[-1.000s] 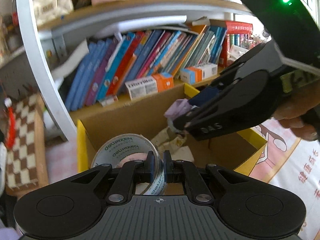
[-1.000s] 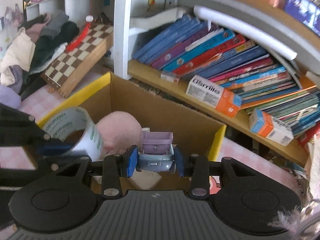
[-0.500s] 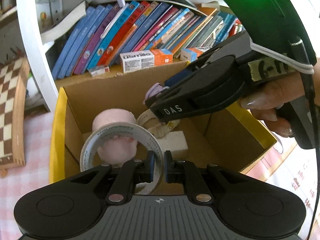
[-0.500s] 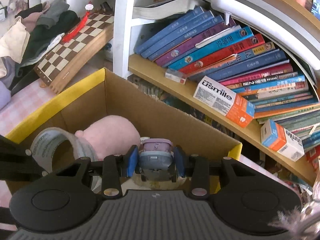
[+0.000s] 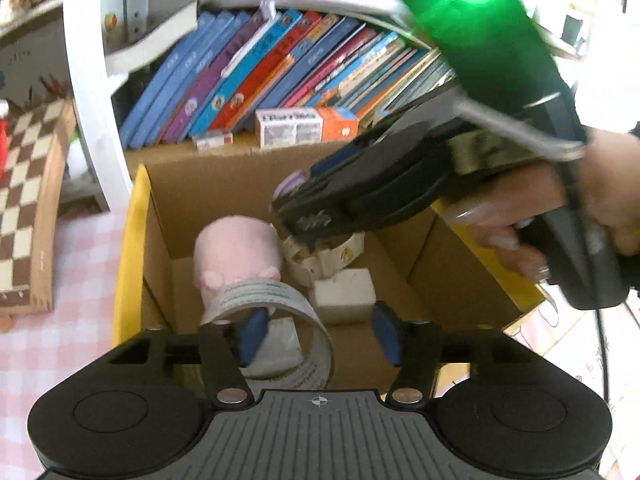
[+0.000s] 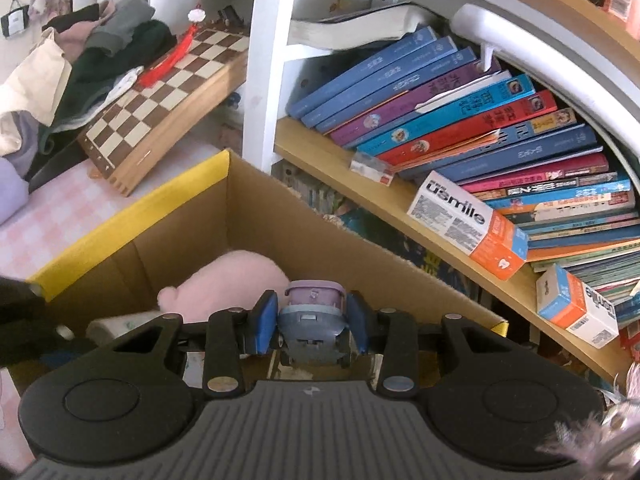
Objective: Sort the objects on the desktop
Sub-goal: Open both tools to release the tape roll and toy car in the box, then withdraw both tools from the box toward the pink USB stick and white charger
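Note:
A clear tape roll [image 5: 280,312] hangs tilted over the open cardboard box [image 5: 126,248]. My left gripper [image 5: 318,338] is opening: its left finger sits inside the ring and the pads no longer press on the tape. My right gripper [image 6: 312,322] is shut on a small purple-and-grey toy car [image 6: 314,312] above the box [image 6: 132,220]. In the left wrist view the right gripper [image 5: 290,210] reaches in from the right, held by a hand [image 5: 540,216]. A pink plush [image 5: 236,252] lies inside the box, also visible in the right wrist view [image 6: 236,276].
The box also holds a white block [image 5: 344,292] and a patterned roll [image 5: 320,258]. Behind it a shelf carries leaning books [image 6: 460,120] and orange-and-white cartons [image 6: 468,224]. A chessboard [image 6: 168,92] and piled clothes [image 6: 80,52] lie to the left on a pink checked cloth [image 5: 60,340].
My left gripper's jaws have spread apart and let go of the tape roll, which has tipped and sunk toward the box. The right gripper has come lower over the box, still holding the toy car.

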The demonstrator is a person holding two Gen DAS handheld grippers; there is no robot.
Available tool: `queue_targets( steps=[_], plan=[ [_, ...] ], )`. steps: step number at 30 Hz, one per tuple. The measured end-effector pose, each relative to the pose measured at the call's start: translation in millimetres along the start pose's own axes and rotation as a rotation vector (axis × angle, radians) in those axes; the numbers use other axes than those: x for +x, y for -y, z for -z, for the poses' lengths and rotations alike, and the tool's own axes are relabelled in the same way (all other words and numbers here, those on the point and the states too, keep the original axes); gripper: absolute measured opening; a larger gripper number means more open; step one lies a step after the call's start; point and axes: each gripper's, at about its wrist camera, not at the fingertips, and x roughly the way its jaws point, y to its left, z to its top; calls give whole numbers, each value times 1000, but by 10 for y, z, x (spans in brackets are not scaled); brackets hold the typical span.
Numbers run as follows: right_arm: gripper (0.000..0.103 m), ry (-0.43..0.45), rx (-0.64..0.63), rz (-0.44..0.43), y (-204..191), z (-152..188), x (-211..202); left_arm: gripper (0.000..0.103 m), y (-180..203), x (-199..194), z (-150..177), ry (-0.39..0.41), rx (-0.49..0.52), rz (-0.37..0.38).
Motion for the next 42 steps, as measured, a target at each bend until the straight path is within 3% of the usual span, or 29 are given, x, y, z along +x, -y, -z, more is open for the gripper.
queue_targets(
  steps=[5, 9, 11, 17, 31, 42],
  plan=[
    [36, -27, 12, 7, 7, 6, 107, 86, 110, -135, -23, 49, 52, -6],
    [37, -43, 22, 2, 17, 1, 123, 86, 151, -202, -52, 75, 77, -20],
    [51, -43, 30, -7, 24, 13, 97, 86, 130, -220, -65, 82, 60, -21],
    [67, -18, 85, -30, 75, 41, -83, 86, 99, -328, -52, 114, 24, -38],
    [78, 113, 156, -10, 19, 121, -851, 88, 190, -877, 49, 230, 39, -60],
    [83, 181, 187, 78, -170, 458, -1481, 91, 159, -1312, 334, 262, 26, -72]
  ],
)
